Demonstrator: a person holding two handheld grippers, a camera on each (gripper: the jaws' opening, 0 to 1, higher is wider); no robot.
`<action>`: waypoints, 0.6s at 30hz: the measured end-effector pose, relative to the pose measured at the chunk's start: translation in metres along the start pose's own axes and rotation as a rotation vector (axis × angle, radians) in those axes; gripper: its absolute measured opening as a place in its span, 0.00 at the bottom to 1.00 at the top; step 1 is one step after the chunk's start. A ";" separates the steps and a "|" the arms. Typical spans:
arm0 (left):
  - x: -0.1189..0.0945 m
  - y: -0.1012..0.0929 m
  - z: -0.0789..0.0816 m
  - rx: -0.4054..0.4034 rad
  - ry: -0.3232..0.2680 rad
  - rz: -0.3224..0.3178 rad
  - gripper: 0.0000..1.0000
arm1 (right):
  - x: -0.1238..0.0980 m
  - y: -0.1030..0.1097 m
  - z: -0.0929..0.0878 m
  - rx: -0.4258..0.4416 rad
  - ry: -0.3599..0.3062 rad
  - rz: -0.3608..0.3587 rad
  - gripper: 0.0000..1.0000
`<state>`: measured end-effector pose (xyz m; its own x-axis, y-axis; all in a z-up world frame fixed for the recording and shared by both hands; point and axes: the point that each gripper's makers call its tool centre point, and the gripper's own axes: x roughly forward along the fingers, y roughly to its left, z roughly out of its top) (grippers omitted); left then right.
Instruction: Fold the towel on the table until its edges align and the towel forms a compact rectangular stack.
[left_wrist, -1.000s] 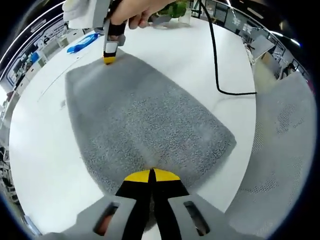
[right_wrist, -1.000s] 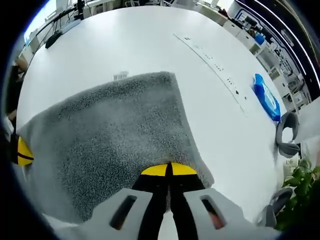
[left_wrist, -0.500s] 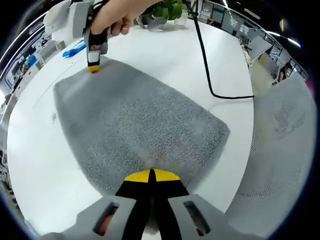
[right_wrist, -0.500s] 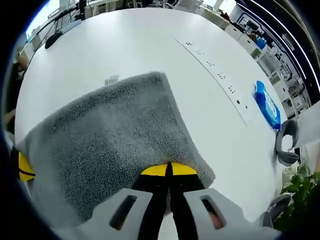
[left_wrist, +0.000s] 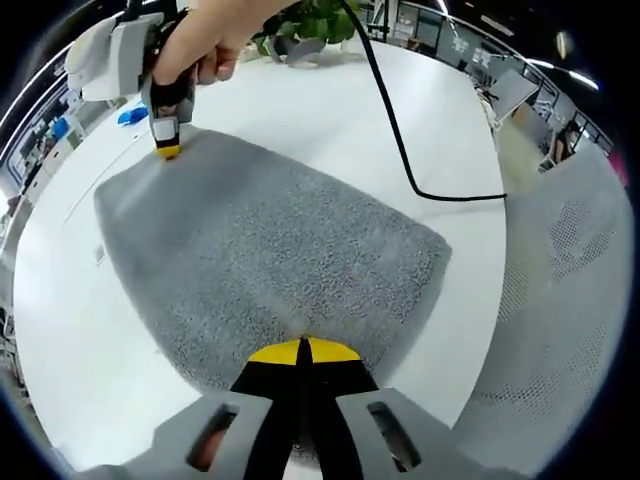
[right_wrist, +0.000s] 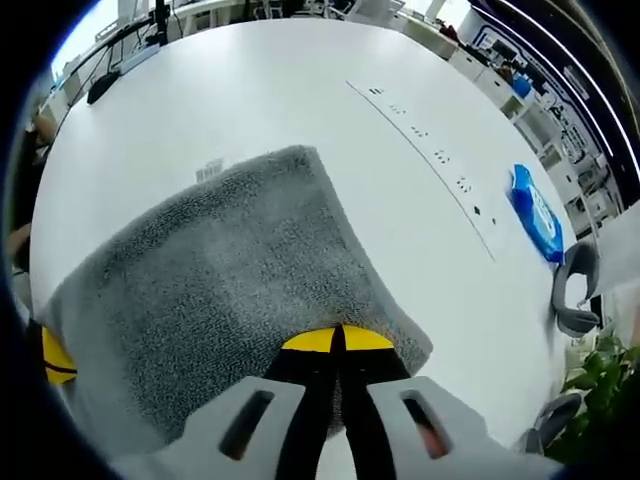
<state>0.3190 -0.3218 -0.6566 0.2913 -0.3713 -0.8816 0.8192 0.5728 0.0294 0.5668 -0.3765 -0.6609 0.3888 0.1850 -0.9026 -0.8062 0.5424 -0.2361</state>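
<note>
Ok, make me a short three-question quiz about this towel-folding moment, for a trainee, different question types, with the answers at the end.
1. True or false: the left gripper is shut on an edge of the grey towel.
2. Multiple choice: in the left gripper view, where does the right gripper meet the towel? A) at its far corner B) at its middle C) it hangs well clear of it
3. Fill in: in the right gripper view, the flat object lying beyond the towel on the white table, near the plant, is coloured ____.

Key: 1 true; 2 A; 3 blue.
</note>
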 end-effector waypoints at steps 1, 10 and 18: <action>0.000 0.000 0.000 -0.009 0.002 0.005 0.00 | 0.000 0.000 0.000 0.007 -0.004 0.000 0.00; 0.000 0.001 0.000 -0.030 0.013 0.008 0.00 | -0.007 0.000 0.002 0.119 -0.069 0.027 0.00; -0.001 0.000 0.001 0.043 -0.073 0.007 0.01 | -0.046 -0.002 0.016 0.245 -0.274 0.055 0.00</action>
<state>0.3189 -0.3220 -0.6550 0.3311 -0.4203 -0.8448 0.8371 0.5441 0.0573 0.5576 -0.3735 -0.6127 0.4795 0.4143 -0.7736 -0.7117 0.6993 -0.0667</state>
